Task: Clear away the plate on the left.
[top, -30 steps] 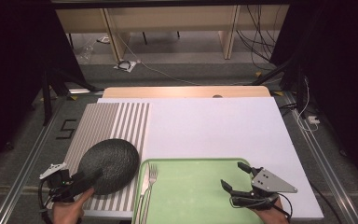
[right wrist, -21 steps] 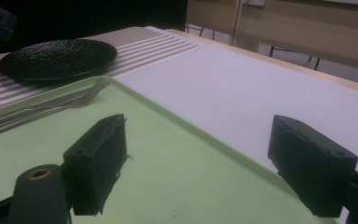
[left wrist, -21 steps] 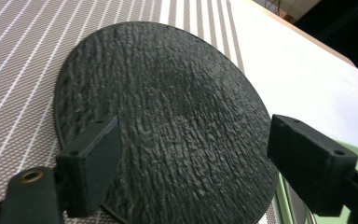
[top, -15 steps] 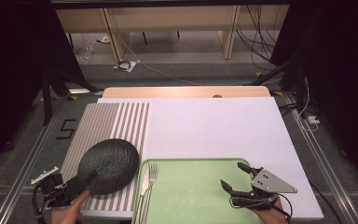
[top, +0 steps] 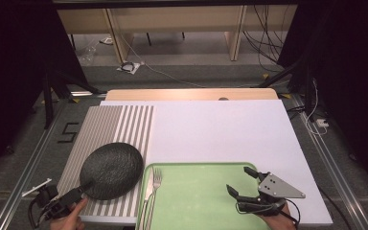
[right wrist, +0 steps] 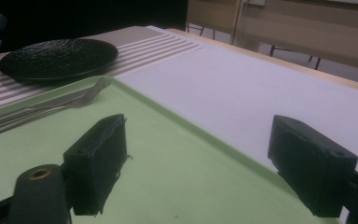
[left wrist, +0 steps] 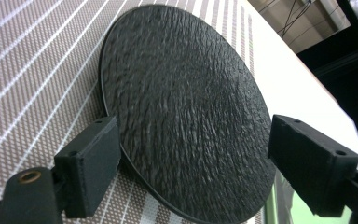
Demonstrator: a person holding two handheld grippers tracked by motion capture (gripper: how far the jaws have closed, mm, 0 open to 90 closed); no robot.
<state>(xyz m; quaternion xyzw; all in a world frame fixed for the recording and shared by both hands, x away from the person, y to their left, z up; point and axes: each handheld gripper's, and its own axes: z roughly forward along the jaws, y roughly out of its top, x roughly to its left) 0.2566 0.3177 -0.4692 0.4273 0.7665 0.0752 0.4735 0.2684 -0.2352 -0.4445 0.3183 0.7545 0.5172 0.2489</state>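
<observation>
A round black textured plate (top: 111, 170) lies flat on a grey striped placemat (top: 120, 124) at the near left. My left gripper (top: 69, 197) is at the plate's near-left rim, held by a hand at the table's front edge. In the left gripper view its jaws stand wide apart on either side of the plate (left wrist: 182, 116), so the left gripper (left wrist: 200, 163) is open. A green tray (top: 196, 201) carries a fork (top: 156, 179) and a knife (top: 147, 196) along its left side. My right gripper (top: 238, 178) hovers open over the tray's right part, with nothing between its jaws.
A white board (top: 220, 129) covers the table's middle and right, with a wooden edge (top: 191, 94) behind it. From the right gripper (right wrist: 200, 154), the tray (right wrist: 168, 186), the fork (right wrist: 74, 100) and the plate (right wrist: 58, 58) lie ahead and to the left. Dark floor and cables surround the table.
My left gripper has drawn back to the left and toward the front edge. The plate has stayed on the placemat. The right gripper has not moved.
</observation>
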